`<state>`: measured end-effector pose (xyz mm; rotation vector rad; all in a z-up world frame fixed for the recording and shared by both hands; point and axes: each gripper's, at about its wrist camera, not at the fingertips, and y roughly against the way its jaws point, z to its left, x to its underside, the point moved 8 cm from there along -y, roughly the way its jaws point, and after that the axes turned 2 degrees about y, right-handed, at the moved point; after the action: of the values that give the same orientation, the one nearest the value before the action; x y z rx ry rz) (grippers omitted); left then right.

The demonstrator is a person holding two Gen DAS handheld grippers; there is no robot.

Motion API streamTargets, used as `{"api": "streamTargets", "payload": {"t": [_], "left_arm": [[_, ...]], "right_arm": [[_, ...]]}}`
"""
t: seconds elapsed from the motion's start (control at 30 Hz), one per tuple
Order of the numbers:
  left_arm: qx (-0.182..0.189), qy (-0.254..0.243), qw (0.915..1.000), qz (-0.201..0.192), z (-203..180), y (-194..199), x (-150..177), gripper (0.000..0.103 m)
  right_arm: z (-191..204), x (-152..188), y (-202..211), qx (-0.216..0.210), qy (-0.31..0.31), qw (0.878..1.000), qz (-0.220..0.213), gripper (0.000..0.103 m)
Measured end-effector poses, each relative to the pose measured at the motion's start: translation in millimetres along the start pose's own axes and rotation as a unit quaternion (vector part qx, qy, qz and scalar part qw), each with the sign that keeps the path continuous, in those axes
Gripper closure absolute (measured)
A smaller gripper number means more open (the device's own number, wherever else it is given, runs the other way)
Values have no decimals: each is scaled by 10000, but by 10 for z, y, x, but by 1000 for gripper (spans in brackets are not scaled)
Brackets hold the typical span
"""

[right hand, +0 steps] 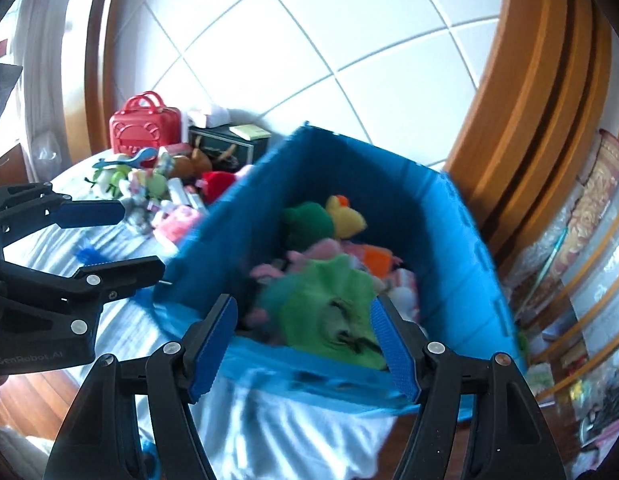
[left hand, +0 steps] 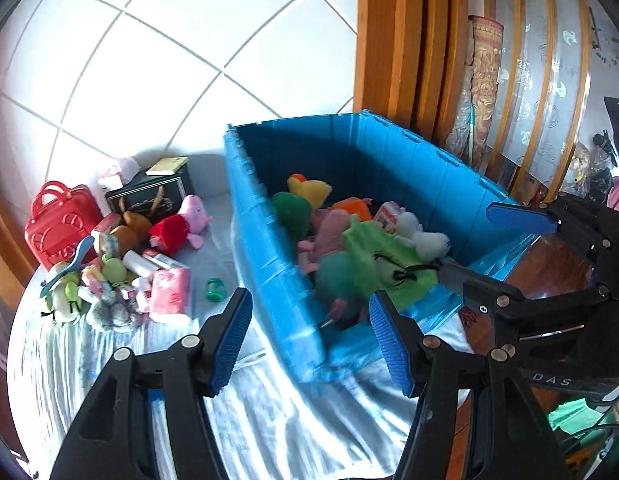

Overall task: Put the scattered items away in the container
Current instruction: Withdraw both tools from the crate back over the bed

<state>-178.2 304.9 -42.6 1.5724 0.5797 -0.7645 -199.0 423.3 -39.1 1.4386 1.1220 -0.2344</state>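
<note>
A blue plastic bin stands on a white-clothed table and holds several plush toys, with a green cloth bag on top. It also shows in the right wrist view. A pile of scattered items lies left of the bin: a pig plush in red, a pink pack, a small green jar. My left gripper is open and empty at the bin's near corner. My right gripper is open and empty above the bin's near wall and the green bag.
A red toy case and a black box stand behind the pile against the white tiled wall. A wooden frame rises behind the bin. The right gripper shows in the left wrist view; the left gripper shows in the right wrist view.
</note>
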Motion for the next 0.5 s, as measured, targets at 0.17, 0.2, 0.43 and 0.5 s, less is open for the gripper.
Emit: {"api": "streamTargets", "payload": {"t": [0.17, 0.2, 0.43, 0.5], "left_arm": [[-127, 78, 9999, 14, 621, 223, 318, 43], [-151, 111, 9998, 45, 737, 249, 384, 43], [-400, 544, 9975, 200, 1493, 275, 712, 43], [-469, 711, 9961, 242, 1688, 243, 782, 43]], "right_arm": [[756, -137, 35, -150, 46, 9999, 38, 33], [901, -157, 36, -197, 58, 9998, 44, 33], [1696, -295, -93, -576, 188, 9980, 170, 33], [1853, -329, -171, -671, 247, 9972, 208, 33]]}}
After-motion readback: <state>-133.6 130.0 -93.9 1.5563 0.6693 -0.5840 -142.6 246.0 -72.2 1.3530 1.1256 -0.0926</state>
